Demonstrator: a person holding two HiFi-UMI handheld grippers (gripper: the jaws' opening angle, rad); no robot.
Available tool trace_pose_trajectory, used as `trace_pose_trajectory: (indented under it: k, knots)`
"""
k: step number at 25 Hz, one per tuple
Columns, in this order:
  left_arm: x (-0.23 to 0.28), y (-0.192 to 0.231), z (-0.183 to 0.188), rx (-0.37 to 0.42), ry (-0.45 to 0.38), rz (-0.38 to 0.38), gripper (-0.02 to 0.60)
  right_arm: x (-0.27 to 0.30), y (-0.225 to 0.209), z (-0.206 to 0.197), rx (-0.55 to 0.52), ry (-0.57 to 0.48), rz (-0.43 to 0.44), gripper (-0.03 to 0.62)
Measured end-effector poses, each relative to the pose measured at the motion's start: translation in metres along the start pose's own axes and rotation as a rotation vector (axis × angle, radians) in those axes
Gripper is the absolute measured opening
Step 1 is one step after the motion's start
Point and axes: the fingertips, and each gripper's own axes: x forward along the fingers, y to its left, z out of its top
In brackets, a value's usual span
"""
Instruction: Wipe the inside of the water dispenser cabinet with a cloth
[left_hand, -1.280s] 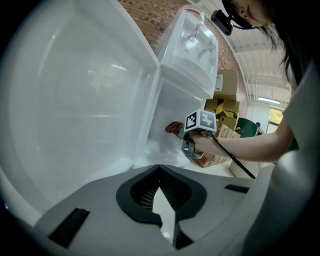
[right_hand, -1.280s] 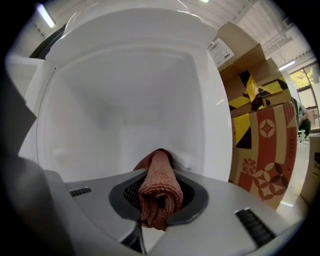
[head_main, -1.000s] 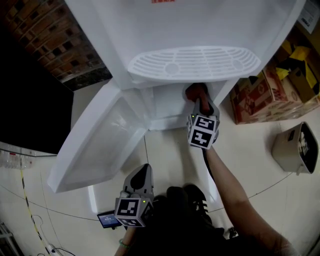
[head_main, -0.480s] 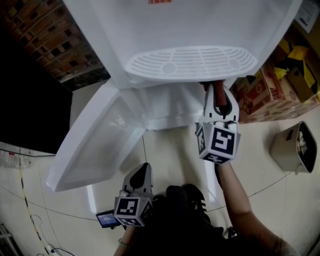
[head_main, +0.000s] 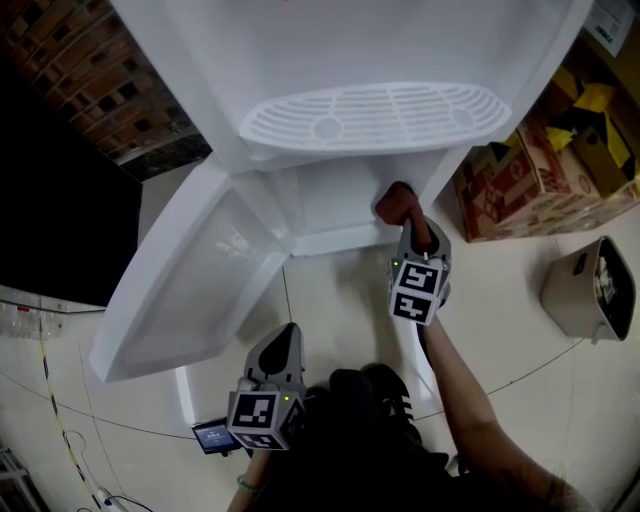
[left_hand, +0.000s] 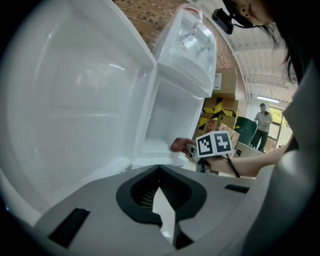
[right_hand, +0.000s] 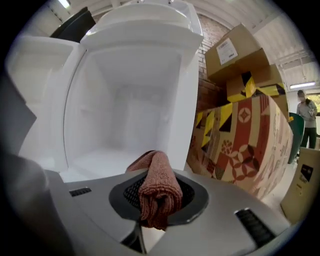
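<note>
The white water dispenser (head_main: 370, 60) stands with its lower cabinet (head_main: 335, 205) (right_hand: 125, 120) open and its door (head_main: 190, 280) swung out to the left. My right gripper (head_main: 403, 212) is shut on a folded reddish-brown cloth (head_main: 396, 203) (right_hand: 157, 187) at the cabinet's front right edge, near the sill. The cloth also shows small in the left gripper view (left_hand: 179, 145). My left gripper (head_main: 283, 345) hangs low near my body, away from the cabinet, jaws closed with nothing between them (left_hand: 162, 207).
Patterned cardboard boxes (head_main: 540, 170) (right_hand: 240, 135) stand just right of the dispenser. A beige bin (head_main: 590, 295) sits on the floor at right. A dark panel (head_main: 50, 200) is at left. A person (left_hand: 261, 125) stands far back.
My right gripper with the cloth rose up under the drip tray at the cabinet's right side, then came back down to the cabinet's front right edge. The left gripper has stayed put.
</note>
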Motion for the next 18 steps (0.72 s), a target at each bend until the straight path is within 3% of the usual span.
trace_pose_trajectory:
  k: [3, 6, 18]
  knots:
    - [0.001, 0.001, 0.000, -0.002, 0.000, 0.004, -0.005, 0.003, 0.000, -0.020, 0.000, 0.044, 0.010, 0.074]
    - [0.003, -0.003, -0.001, 0.004, 0.002, -0.001, -0.005, 0.001, 0.001, -0.014, 0.009, 0.028, 0.041, 0.074]
    - [0.026, -0.017, 0.014, 0.023, -0.061, 0.015, -0.005, -0.083, 0.029, 0.003, 0.205, -0.024, 0.237, 0.074]
